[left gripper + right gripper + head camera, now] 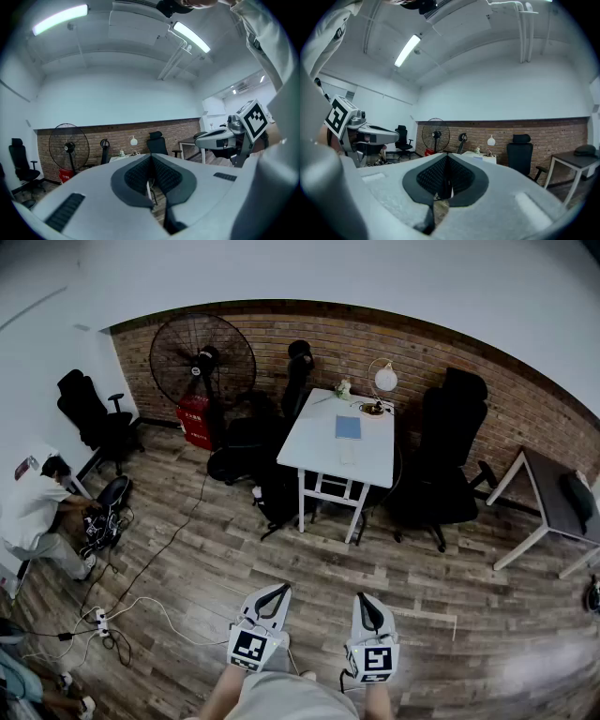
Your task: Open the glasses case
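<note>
— Head view, then: which way is the glasses case from those jaws?
— Well ahead, probably on the white table (319,442); too small to tell. Left gripper (283,589) and right gripper (361,597) are pressed together, empty, equally far.

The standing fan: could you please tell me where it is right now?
In the head view, the standing fan stands at the upper left against the brick wall, left of the white table.

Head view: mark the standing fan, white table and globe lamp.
standing fan (206,359), head view, grille hub
white table (314,442), head view, bare tabletop
globe lamp (385,380), head view, round shade
</note>
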The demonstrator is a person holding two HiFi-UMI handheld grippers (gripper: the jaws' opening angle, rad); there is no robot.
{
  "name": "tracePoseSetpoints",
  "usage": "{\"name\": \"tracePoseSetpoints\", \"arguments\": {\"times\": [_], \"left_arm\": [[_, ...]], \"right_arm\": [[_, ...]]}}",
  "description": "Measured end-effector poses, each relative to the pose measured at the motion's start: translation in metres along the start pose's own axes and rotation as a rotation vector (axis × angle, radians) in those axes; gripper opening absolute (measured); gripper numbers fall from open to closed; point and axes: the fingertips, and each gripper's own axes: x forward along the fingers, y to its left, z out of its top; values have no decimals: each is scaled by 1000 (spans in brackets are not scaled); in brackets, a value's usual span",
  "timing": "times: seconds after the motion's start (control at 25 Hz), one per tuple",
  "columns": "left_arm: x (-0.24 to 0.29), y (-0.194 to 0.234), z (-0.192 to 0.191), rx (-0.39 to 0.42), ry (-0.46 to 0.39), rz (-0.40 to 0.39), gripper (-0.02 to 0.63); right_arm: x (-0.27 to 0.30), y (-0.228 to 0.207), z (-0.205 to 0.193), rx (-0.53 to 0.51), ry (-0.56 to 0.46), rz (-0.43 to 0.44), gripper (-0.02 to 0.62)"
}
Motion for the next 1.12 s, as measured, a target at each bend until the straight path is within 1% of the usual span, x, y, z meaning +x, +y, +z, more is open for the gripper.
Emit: {"name": "tracePoseSetpoints", "arguments": {"times": [0.16, 0.44, 0.68, 1.12], "left_arm": [[3, 2, 1, -5, 0, -11, 3], [19, 17, -9, -9, -1, -34, 3], [49, 53, -14, -13, 0, -57, 3], [101, 114, -26, -26, 12, -94, 3]], "right_arm": [[5, 2, 4, 26, -28, 3, 6], [29, 7, -10, 4, 15, -15, 6], [72, 4, -9, -7, 34, -24, 6], [145, -3, -8, 12, 69, -84, 6]]}}
